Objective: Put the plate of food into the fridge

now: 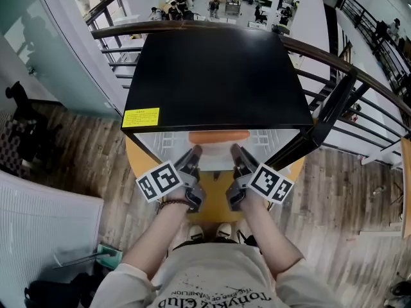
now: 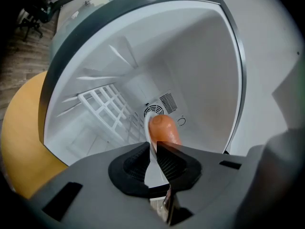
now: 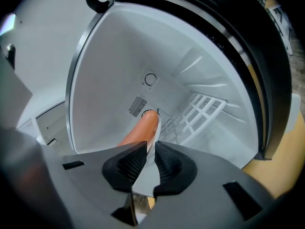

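**Plate at the fridge mouth, pinched by its rim on both sides**

The black fridge (image 1: 218, 76) sits on the round bench (image 1: 136, 159), at the person's 12 o'clock. Its door (image 1: 334, 111) is swung out toward 2 o'clock. The plate (image 1: 217, 160) is in the opening with its far part inside the white cavity, and the orange food (image 1: 218, 136) lies across it.

The left gripper (image 1: 192, 151) has the rim at about 8 o'clock and the right gripper (image 1: 236, 149) at about 4. In both gripper views the fingers (image 2: 136, 165) are closed on the thin white edge and on nothing else. I can't tell whether the plate's underside rests on anything yet.

That thin hold is my main worry. Each side has only a sliver of smooth rim, so a small twist or uneven push could let the plate slide out of one grip.

- **Food rolling:** It is long, rounded and loose, so if one gripper dips it would likely roll toward the low side and off the plate.
- **Rack:** The white rack (image 2: 107, 106) stands to the side inside the fridge, and a plate pushed in crooked could clip it.
- **Early release:** If the person lets go before the plate is flat on the fridge floor, it would drop and could tip back out over the sill.
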### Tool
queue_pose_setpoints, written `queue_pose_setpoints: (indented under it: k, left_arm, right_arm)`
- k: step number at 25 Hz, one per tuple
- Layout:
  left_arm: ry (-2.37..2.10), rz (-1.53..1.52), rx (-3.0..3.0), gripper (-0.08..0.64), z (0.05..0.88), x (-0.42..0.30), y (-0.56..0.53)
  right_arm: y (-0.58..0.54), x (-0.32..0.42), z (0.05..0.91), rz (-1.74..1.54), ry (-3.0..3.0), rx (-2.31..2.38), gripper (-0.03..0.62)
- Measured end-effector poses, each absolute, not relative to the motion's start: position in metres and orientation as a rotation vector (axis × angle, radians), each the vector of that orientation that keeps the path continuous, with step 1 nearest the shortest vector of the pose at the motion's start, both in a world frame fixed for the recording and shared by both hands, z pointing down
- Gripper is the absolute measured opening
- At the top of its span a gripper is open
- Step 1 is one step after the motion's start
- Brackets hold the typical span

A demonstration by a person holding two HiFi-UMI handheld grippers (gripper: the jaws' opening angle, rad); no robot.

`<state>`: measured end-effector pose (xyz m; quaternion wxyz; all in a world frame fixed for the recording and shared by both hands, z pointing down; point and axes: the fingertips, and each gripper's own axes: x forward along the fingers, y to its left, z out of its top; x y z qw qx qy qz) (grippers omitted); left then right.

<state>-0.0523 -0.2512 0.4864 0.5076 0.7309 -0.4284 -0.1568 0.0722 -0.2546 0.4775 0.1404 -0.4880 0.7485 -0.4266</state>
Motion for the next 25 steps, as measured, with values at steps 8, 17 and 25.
queue_pose_setpoints:
  k: [8, 17, 25]
  left_arm:
    - [-1.044, -0.369, 1.753, 0.061, 0.492, -0.053, -0.269]
    - [-1.048, -0.359, 1.733, 0.061, 0.499, -0.056, -0.278]
    - [-1.055, -0.342, 1.723, 0.061, 0.506, -0.056, -0.282]
  right_arm:
    - [-0.272, 0.071, 0.484, -1.239, 2.161, -1.427, 0.067]
    - [-0.284, 0.069, 0.49, -1.253, 2.169, -1.443, 0.067]
    - [-0.287, 0.068, 0.496, -1.256, 2.18, -1.465, 0.071]
